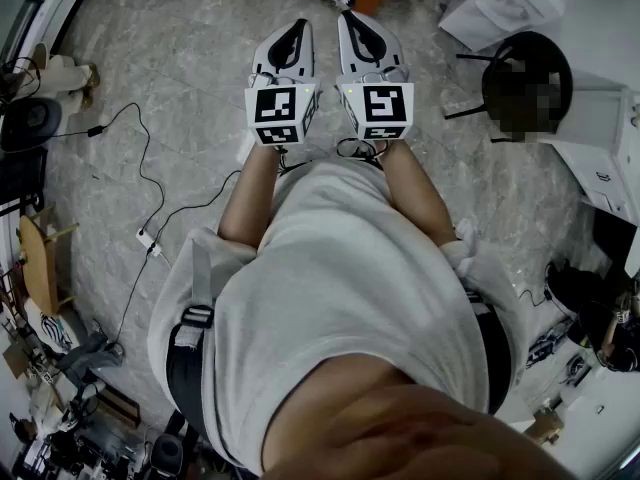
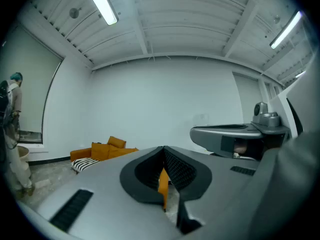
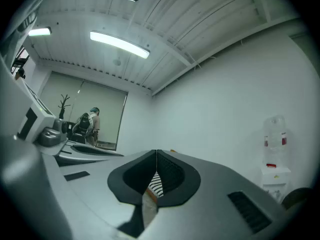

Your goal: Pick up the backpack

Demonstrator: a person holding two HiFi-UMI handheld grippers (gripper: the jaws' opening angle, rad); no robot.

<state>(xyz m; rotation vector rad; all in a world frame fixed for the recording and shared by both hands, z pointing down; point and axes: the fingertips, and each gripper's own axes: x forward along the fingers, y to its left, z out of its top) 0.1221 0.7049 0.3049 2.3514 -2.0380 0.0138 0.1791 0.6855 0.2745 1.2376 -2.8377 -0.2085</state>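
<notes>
Head view: left gripper (image 1: 296, 28) and right gripper (image 1: 353, 20) held level, side by side, above a stone floor (image 1: 160, 88).
Both grippers' jaws are pressed together with nothing between them. The one clear backpack (image 3: 82, 125) is dark, on a distant person (image 3: 93, 126) in the right gripper view, well apart from both grippers.
</notes>
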